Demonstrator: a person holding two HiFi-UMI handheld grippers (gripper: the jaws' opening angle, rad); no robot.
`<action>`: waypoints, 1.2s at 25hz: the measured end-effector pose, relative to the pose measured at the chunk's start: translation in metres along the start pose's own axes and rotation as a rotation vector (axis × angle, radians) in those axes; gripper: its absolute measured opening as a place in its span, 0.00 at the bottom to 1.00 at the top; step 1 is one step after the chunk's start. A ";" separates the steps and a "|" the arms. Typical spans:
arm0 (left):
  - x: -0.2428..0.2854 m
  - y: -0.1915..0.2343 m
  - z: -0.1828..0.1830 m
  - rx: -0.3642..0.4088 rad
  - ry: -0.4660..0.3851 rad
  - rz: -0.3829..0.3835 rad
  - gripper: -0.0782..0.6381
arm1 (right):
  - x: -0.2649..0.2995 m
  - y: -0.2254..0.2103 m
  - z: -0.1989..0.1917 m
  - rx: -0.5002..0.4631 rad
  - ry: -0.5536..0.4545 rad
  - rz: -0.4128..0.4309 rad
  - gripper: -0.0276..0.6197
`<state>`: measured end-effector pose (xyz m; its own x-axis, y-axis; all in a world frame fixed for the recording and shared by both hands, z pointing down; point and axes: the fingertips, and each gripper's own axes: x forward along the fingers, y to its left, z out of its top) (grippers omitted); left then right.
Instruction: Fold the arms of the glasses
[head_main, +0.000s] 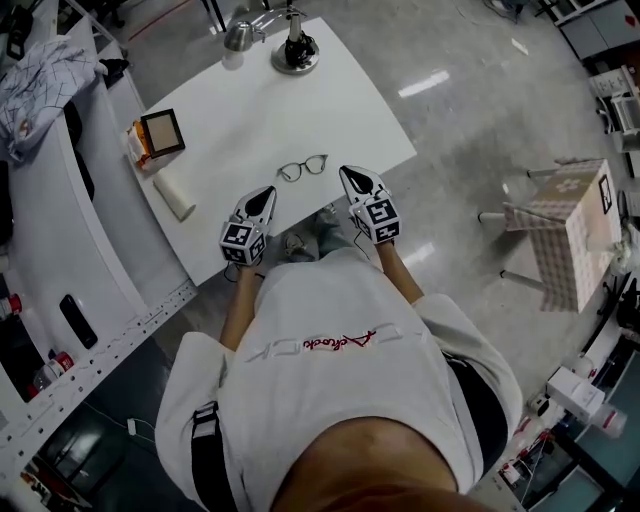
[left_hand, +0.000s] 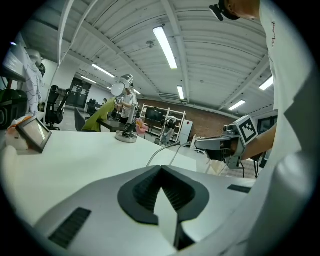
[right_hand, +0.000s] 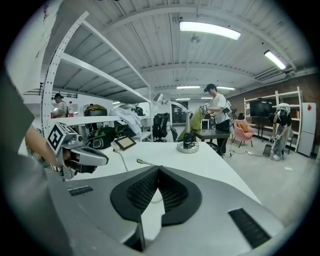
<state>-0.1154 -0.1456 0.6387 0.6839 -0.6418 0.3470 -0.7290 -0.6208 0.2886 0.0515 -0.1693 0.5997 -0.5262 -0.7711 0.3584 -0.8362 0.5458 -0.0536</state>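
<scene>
Nearest in, both grippers hover low over the front edge of the white table (head_main: 300, 110). The left gripper (head_main: 264, 196) has its jaws pressed together at the tips with nothing between them. The right gripper (head_main: 351, 176) is the same, pinched closed and empty. Just beyond them, sitting in the gap between the two noses, are the glasses (head_main: 302, 168), lying on the bare tabletop and touched by neither tool. Their long axis, the lens front, runs across the person from left to right, with the right end angled slightly farther away. The arms are too thin to trace from the head view, but each gripper view shows fine lines just past the jaw tips, so I'd say the arms are unfolded. Which way they point I can't tell. Now the danger: this is a light wire frame on a slick surface, so a push from a closed jaw could skate it away or spin it instead of swinging the hinge. A pinch landing on a lens rather than an arm could stress the frame. Farther back sit a white roll (head_main: 174, 195) and a small tablet (head_main: 162, 132), then a lamp base (head_main: 295, 52) at the far end.
</scene>
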 end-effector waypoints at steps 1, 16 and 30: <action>0.003 0.002 0.000 -0.001 0.007 0.006 0.15 | 0.003 -0.004 0.000 0.001 0.002 0.004 0.04; 0.032 0.022 -0.013 0.056 0.129 0.046 0.15 | 0.039 -0.024 -0.041 0.037 0.132 0.104 0.04; 0.050 0.036 -0.039 0.488 0.400 -0.050 0.15 | 0.065 -0.018 -0.086 -0.595 0.387 0.443 0.04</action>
<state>-0.1089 -0.1829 0.7012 0.5841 -0.4474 0.6773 -0.5339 -0.8402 -0.0945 0.0456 -0.2005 0.7043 -0.6060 -0.3364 0.7208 -0.2860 0.9377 0.1972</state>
